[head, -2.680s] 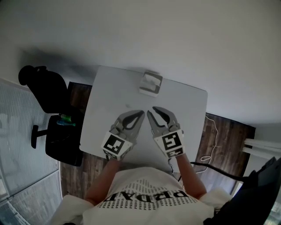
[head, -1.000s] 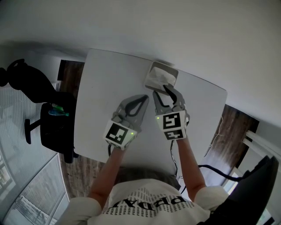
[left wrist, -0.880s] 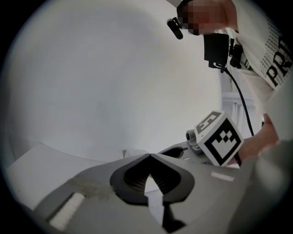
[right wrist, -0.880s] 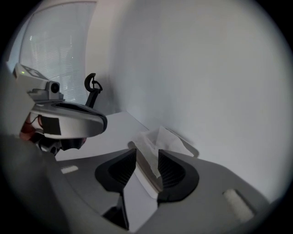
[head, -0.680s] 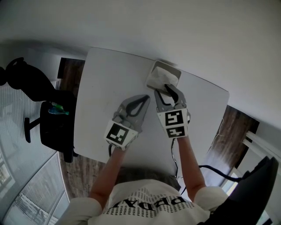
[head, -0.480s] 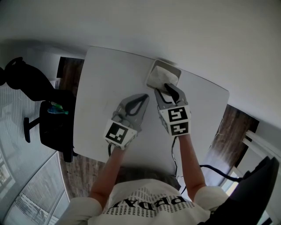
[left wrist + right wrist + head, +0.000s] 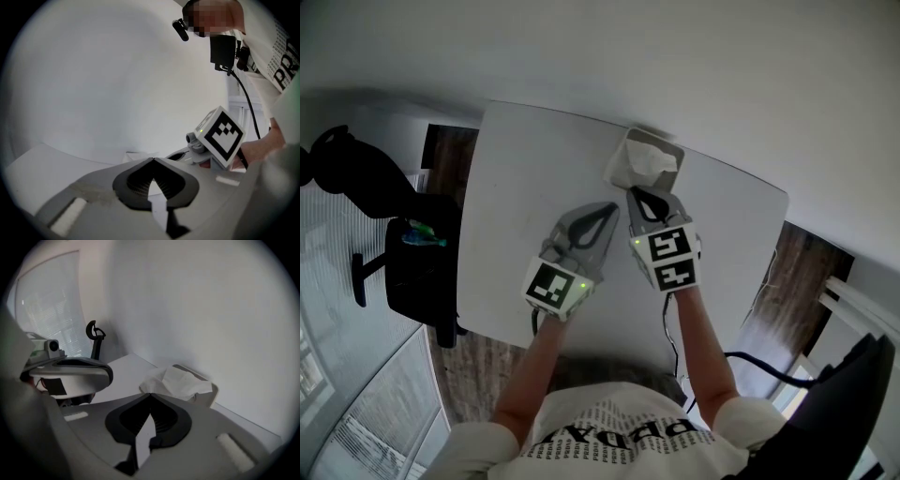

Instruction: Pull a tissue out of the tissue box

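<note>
Flat white counter bare and open toward its left edge; left tongs clenched on nothing, mid-counter; right tongs just snapped closed, nipping the near edge of a crumpled white tissue billowing from the pale rectangular tissue box at the far edge

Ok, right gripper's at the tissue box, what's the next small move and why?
Probably draw the right gripper up and back, slowly. Its fingers have just closed on the near edge of the tissue, and most of it sits in the tissue box, so a gentle pull should free it.
</note>
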A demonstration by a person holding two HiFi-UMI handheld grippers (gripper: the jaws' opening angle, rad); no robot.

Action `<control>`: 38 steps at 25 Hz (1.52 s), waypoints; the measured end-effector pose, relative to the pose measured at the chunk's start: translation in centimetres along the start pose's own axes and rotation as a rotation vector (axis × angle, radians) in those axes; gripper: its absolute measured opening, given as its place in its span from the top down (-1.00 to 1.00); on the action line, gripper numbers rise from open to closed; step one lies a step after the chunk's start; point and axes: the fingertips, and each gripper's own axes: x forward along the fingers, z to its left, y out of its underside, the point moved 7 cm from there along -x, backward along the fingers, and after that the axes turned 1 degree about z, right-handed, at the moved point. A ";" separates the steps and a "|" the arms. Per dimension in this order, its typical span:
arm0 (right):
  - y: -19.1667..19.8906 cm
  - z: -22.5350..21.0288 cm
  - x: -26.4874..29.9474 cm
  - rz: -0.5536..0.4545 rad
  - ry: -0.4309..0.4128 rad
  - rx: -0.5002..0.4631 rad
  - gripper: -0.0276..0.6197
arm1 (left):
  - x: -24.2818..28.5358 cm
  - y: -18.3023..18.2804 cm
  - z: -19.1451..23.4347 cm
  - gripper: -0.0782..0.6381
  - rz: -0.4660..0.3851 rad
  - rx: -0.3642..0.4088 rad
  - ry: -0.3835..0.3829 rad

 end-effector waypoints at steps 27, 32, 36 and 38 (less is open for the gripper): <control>-2.6 0.7 -7.8 -0.131 0.027 0.042 0.89 | -2.4 -3.5 -3.1 0.80 -0.043 0.108 0.037; -3.9 1.6 -10.9 -0.164 0.033 0.047 0.89 | -3.8 -5.5 -5.3 0.80 -0.051 0.130 0.063; -4.3 3.0 -13.6 -0.195 0.036 0.049 0.89 | -5.7 -6.6 -7.1 0.80 -0.053 0.150 0.078; -4.3 3.8 -15.3 -0.215 0.041 0.050 0.89 | -7.0 -7.2 -8.3 0.80 -0.062 0.159 0.080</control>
